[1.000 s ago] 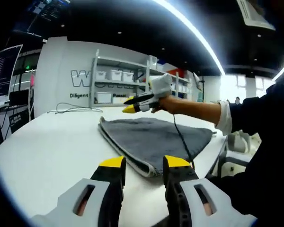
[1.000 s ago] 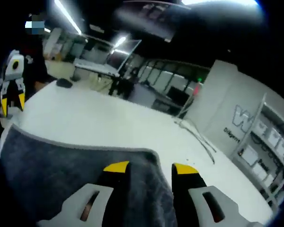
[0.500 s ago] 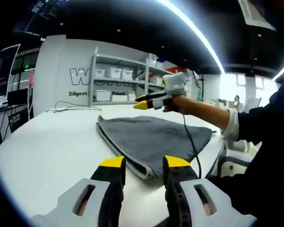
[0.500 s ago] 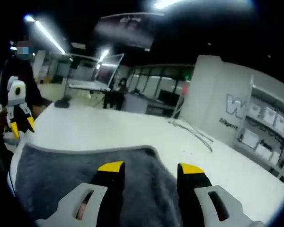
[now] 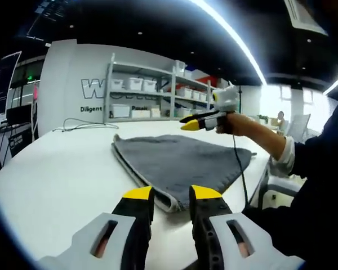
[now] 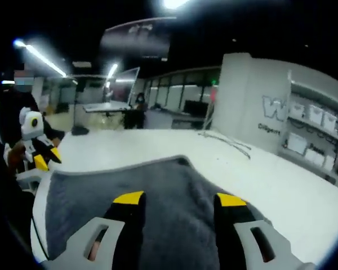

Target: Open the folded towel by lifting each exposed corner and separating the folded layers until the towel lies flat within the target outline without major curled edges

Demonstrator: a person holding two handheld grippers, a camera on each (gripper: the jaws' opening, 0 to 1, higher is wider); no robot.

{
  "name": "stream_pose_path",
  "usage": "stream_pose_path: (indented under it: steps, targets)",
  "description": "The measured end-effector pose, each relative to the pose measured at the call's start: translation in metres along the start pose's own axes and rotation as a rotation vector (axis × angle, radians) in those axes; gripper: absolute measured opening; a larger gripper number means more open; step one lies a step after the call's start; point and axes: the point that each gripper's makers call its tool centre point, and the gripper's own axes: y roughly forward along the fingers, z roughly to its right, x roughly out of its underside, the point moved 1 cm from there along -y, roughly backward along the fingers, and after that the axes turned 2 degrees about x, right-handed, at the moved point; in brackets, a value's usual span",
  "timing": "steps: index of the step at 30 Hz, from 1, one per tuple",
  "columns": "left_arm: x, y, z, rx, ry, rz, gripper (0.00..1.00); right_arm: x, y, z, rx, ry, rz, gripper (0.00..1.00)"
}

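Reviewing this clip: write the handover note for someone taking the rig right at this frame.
Left gripper: open, empty, low at the near corner of the grey towel.
Right gripper: open, empty, held above the towel's far side; also seen from the left gripper view.
Towel lies on the white table, looks folded, with a light-trimmed edge at the near corner. No target outline can be made out.
Done: nothing gripped yet.
Left: grasp a corner, separate the layers, spread flat.

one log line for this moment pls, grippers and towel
left gripper: open, low by towel's near edge | right gripper: open, held above towel | towel: grey, folded, on white table
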Motion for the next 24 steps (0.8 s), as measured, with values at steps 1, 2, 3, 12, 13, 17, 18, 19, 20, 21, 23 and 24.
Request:
stream_pose_path:
  steps: [1, 2, 3, 12, 13, 17, 18, 19, 20, 21, 23, 24]
  targets:
    - [-0.001, 0.001, 0.0, 0.001, 0.002, 0.0, 0.25, 0.001, -0.004, 0.0, 0.006, 0.005, 0.005, 0.49]
    - [-0.001, 0.001, 0.001, 0.002, 0.003, 0.001, 0.25, 0.001, -0.007, 0.0, 0.008, 0.011, 0.01, 0.49]
    - [-0.001, 0.002, 0.001, 0.003, 0.004, 0.0, 0.25, 0.002, -0.011, -0.001, 0.009, 0.019, 0.016, 0.49]
    - [-0.003, 0.003, 0.001, 0.008, 0.012, -0.001, 0.25, 0.01, -0.044, -0.013, 0.035, 0.051, 0.025, 0.5]
    - [-0.002, 0.003, 0.001, 0.008, 0.012, -0.002, 0.25, 0.011, -0.051, -0.02, 0.038, 0.052, 0.021, 0.5]
    - [0.001, 0.004, 0.002, 0.014, 0.016, -0.013, 0.25, 0.012, -0.064, -0.019, 0.043, 0.062, 0.01, 0.51]
    - [0.002, 0.004, 0.002, 0.014, 0.017, -0.015, 0.25, 0.011, -0.069, -0.02, 0.049, 0.074, 0.02, 0.51]
    - [0.002, 0.004, 0.003, 0.015, 0.017, -0.017, 0.25, 0.011, -0.074, -0.022, 0.052, 0.08, 0.024, 0.51]
    - [0.003, 0.004, 0.003, 0.016, 0.018, -0.017, 0.25, 0.011, -0.079, -0.023, 0.054, 0.086, 0.026, 0.51]
    - [0.003, 0.005, 0.003, 0.018, 0.018, -0.017, 0.25, 0.012, -0.082, -0.023, 0.059, 0.092, 0.024, 0.51]
    - [0.004, 0.006, 0.004, 0.021, 0.02, -0.02, 0.25, 0.015, -0.089, -0.022, 0.071, 0.094, 0.023, 0.51]
    - [0.004, 0.006, 0.004, 0.021, 0.021, -0.02, 0.25, 0.017, -0.091, -0.022, 0.076, 0.095, 0.022, 0.52]
